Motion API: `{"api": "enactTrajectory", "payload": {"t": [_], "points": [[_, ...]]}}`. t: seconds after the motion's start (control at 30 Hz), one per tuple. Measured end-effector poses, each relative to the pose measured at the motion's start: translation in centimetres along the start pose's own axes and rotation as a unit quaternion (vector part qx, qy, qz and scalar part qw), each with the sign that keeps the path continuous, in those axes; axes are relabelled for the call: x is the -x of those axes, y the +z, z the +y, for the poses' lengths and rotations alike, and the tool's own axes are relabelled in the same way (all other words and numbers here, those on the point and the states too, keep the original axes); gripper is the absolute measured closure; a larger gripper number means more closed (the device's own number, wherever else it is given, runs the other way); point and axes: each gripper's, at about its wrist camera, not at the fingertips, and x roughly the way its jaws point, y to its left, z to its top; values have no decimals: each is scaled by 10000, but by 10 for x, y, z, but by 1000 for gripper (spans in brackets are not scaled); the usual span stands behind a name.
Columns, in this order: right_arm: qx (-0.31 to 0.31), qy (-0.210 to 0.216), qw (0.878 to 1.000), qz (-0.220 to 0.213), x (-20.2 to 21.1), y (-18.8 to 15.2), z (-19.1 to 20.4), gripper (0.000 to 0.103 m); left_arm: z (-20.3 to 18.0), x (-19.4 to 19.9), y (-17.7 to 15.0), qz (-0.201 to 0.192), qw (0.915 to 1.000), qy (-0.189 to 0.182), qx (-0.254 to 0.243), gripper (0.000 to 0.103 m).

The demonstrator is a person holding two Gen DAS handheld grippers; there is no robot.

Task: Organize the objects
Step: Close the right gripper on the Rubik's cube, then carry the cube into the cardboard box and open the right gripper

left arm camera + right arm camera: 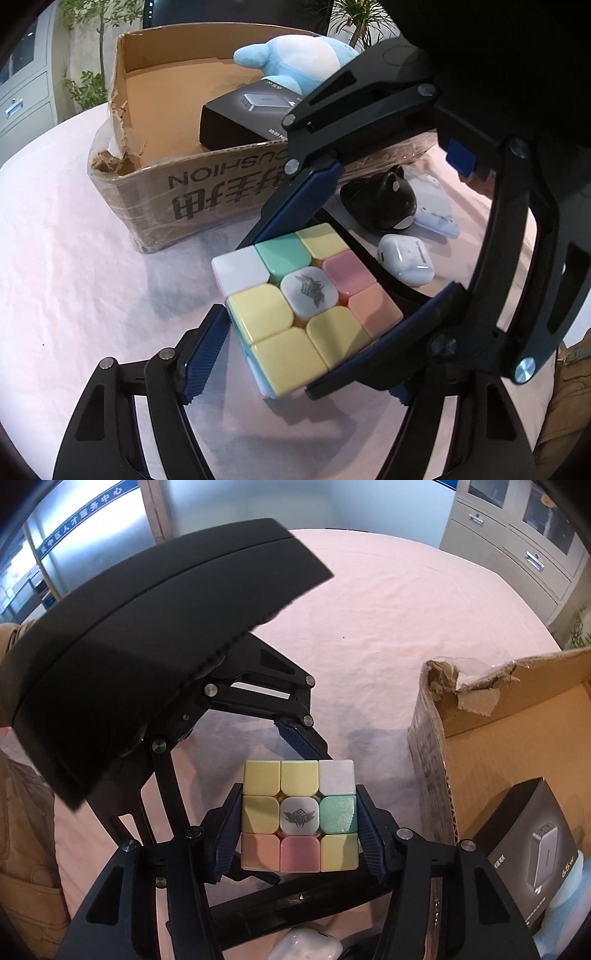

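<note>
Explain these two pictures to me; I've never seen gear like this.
There is no robot here. A person holds two hand grippers, each with a camera looking along its jaws. One picture is the left wrist view, from the left gripper. The other is the right wrist view, from the right gripper. Both straddle a pastel puzzle cube over a pink tablecloth. The right gripper's jaws press on two opposite sides of the cube. Whether the left gripper's jaws touch it is unclear. Nearby lie a white earbud case and a small black whale figure. The cardboard box holds a black charger box and a blue plush toy.
</note>
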Motion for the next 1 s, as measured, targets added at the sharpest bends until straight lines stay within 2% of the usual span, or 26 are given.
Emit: {"api": "enactTrajectory", "payload": {"t": [0.5,0.73,0.83,0.9,0.97,1.0], "points": [[-195,54,9997,-123,19,-29,-23,48,-12,23,-6,-96,9996,214,-129,32],[-124,0,9997,-213,41,-42,-23,48,-39,43,-16,-171,9987,391,-265,33],[-106,-57,9996,-250,53,-48,-22,48,-61,34,2,-199,9980,474,-369,32],[-102,-109,9995,-294,63,-54,-21,48,-68,41,6,-240,9974,509,-441,32],[-96,-141,9993,-337,73,-61,-21,48,-68,26,33,-265,9969,537,-511,33],[-89,-183,9992,-350,79,-64,-21,48,-72,32,33,-280,9966,556,-545,33]]}}
